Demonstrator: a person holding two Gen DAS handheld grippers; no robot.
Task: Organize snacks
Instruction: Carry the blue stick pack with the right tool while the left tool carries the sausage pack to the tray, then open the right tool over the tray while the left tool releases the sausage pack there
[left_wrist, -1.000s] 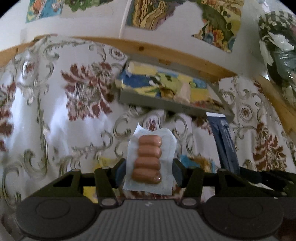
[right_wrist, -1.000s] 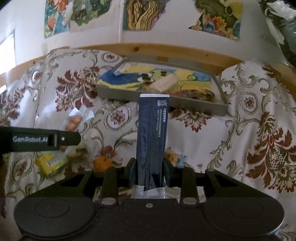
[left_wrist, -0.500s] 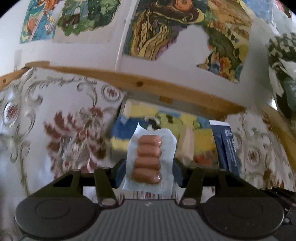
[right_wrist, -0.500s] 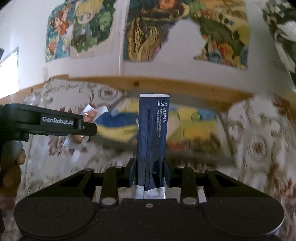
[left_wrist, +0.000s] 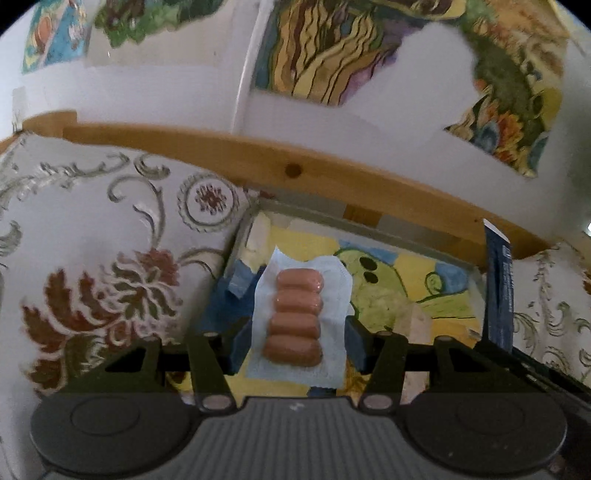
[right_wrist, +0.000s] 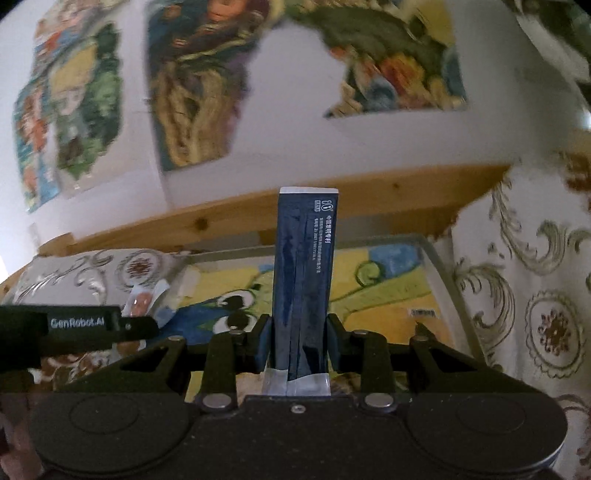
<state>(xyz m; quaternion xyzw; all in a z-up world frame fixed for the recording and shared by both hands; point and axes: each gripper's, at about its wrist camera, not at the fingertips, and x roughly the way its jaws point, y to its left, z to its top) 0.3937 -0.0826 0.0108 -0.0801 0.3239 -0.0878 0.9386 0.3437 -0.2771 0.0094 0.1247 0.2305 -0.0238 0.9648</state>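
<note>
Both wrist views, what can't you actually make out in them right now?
- Left wrist view: the tray floor is partly hidden behind the sausage pack in the left gripper.
- Right wrist view: small print on the dark blue packet in the right gripper is too small to read.
- Right wrist view: wall pictures are blurred.
- Either view: the packets' lower ends are covered by the gripper bodies.

A floral-clothed surface carries a grey tray.
</note>
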